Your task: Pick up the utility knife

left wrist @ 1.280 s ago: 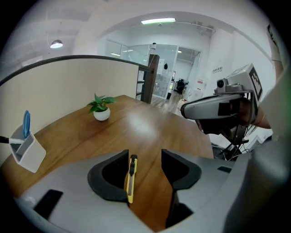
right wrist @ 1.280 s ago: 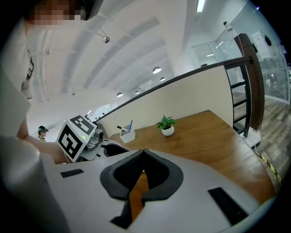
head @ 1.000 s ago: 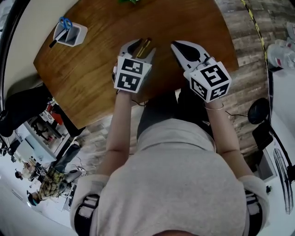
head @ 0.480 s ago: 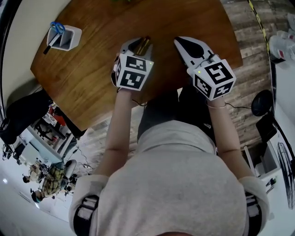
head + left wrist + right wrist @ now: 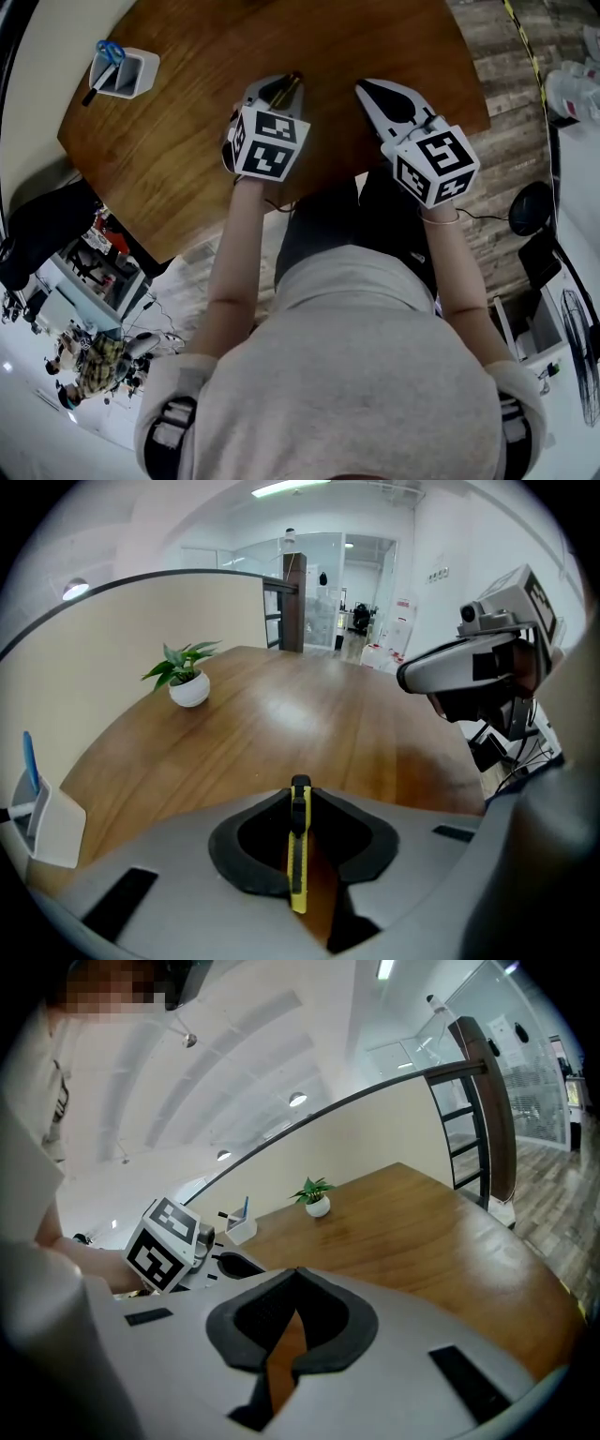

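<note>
The yellow utility knife (image 5: 298, 855) with a black slider stands on its edge on the wooden table (image 5: 187, 141), just beyond the near edge. My left gripper (image 5: 300, 789) points steeply down over it. Its jaws are closing and the pads press the knife from both sides. From the head view only the tip of the knife (image 5: 287, 89) shows beyond the left gripper (image 5: 281, 82) and its marker cube. My right gripper (image 5: 367, 86) hovers to the right of it, shut with nothing between its jaws, and the right gripper (image 5: 298, 1274) shows its tips touching.
A white pen holder (image 5: 122, 73) with blue scissors and a pen stands at the table's far left. A small potted plant (image 5: 187, 682) sits at the far side of the table. The floor beyond the table's right edge is wood plank (image 5: 506, 84).
The left gripper's jaws have narrowed round the knife and the gripper has sunk a little toward the table. The right gripper has barely shifted.
</note>
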Available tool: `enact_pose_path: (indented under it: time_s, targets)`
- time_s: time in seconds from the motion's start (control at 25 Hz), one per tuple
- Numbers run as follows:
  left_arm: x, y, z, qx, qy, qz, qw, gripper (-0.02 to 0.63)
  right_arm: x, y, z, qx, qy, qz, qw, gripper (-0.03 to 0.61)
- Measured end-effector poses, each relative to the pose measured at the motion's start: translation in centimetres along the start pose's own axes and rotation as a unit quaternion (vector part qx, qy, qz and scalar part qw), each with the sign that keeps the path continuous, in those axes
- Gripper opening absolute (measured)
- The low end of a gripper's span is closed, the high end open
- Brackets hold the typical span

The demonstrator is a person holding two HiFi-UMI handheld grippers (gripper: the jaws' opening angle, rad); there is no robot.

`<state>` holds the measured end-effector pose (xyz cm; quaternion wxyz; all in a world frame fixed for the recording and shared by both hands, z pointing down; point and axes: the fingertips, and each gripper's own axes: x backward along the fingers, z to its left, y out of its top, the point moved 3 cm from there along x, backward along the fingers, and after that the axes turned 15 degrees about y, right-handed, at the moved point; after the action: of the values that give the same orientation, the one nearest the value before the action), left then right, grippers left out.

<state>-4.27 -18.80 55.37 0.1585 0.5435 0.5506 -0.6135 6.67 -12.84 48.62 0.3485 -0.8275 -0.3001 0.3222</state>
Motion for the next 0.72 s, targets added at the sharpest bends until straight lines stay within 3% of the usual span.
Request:
enact_pose_path:
  time_s: [0.72]
  targets:
    - [5.7, 3.3, 1.0, 0.071, 0.052, -0.097, 0.9913, 0.077, 0.4, 3.4, 2.7, 0.065, 0.046, -0.004, 0.997, 0.012]
